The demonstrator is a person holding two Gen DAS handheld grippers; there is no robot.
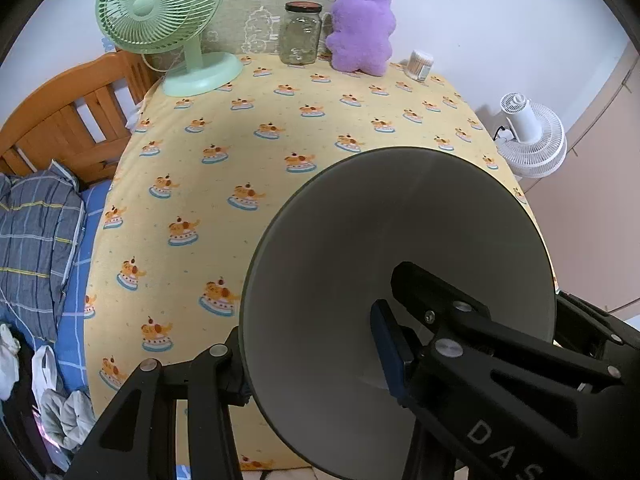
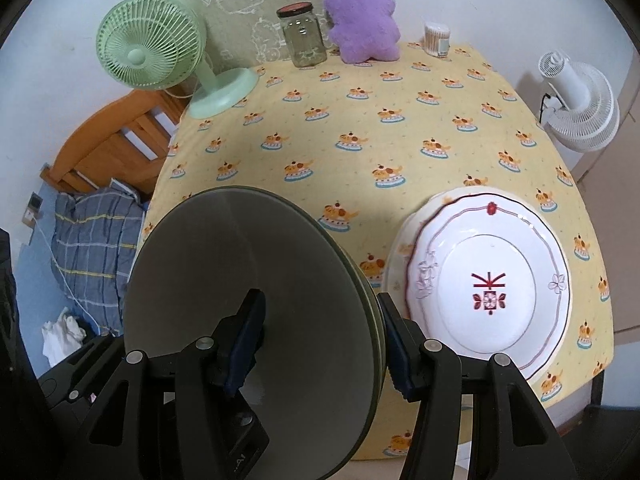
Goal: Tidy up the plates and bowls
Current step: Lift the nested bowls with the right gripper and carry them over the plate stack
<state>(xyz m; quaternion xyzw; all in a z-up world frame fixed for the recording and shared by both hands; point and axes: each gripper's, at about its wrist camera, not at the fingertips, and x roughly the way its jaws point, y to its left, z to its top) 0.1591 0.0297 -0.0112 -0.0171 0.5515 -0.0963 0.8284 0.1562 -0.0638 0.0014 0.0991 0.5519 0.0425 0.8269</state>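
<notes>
The left gripper [image 1: 316,364] is clamped on the wall of a wide conical bowl, dark olive outside and pale grey inside [image 1: 400,264]; one blue-padded finger [image 1: 386,350] presses the inner surface while the other sits outside, under the rim. The right gripper [image 2: 320,344] pinches the opposite side of the same bowl [image 2: 248,280], one padded finger [image 2: 246,340] inside and one against the outer wall. Held by both, the bowl hangs tilted above the near part of a table draped in a yellow cloth printed with small cake motifs [image 1: 248,168].

Just beside the bowl in the right wrist view, a white scalloped plate with a red line border and a red emblem at its centre [image 2: 492,280] lies on top of a cream plate [image 2: 396,264], whose edge shows along the left.

At the far edge of the table stand a mint-green desk fan [image 1: 160,8], an empty glass jar with a dark lid [image 1: 301,34], a purple plush toy [image 1: 362,28] and a small tub of cotton swabs [image 1: 420,64]. A white floor fan [image 1: 532,136] stands off the table to the right, and a wooden bed frame [image 1: 68,108] with a grey checked blanket [image 1: 36,232] lies to the left.
</notes>
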